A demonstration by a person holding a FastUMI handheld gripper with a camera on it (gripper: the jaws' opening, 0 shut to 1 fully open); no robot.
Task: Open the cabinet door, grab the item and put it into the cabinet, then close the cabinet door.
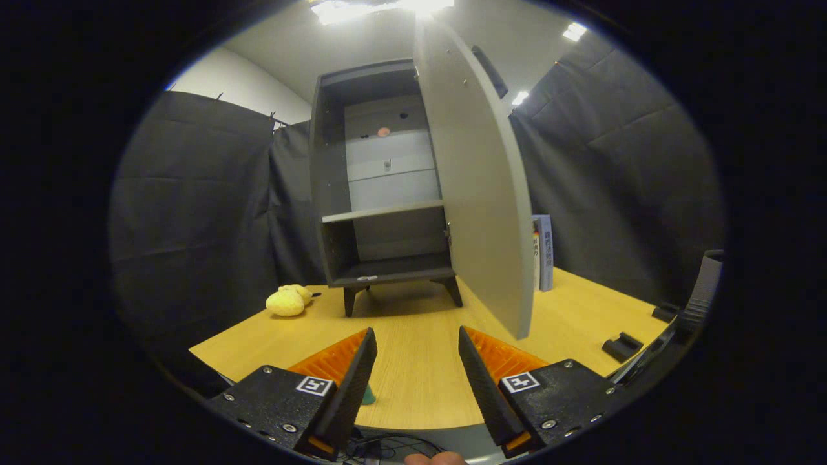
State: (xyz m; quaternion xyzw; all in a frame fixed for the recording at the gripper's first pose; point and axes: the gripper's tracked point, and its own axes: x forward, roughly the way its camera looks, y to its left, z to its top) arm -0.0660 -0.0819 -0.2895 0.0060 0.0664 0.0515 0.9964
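A small grey cabinet [381, 194] on short legs stands on the wooden table [420, 374], well beyond my fingers. Its door [481, 194] is swung wide open toward me on the right side. Inside I see a shelf [381, 211] and a bare bottom compartment. A yellow plush toy [287, 301] lies on the table left of the cabinet's legs. My gripper [417, 339] is open above the near part of the table, with nothing between its fingers.
Books [543, 252] stand upright behind the open door, right of the cabinet. A small black block [621, 346] lies near the table's right edge. A green bit [368, 395] peeks out by my left finger. Black cloth walls close in the booth.
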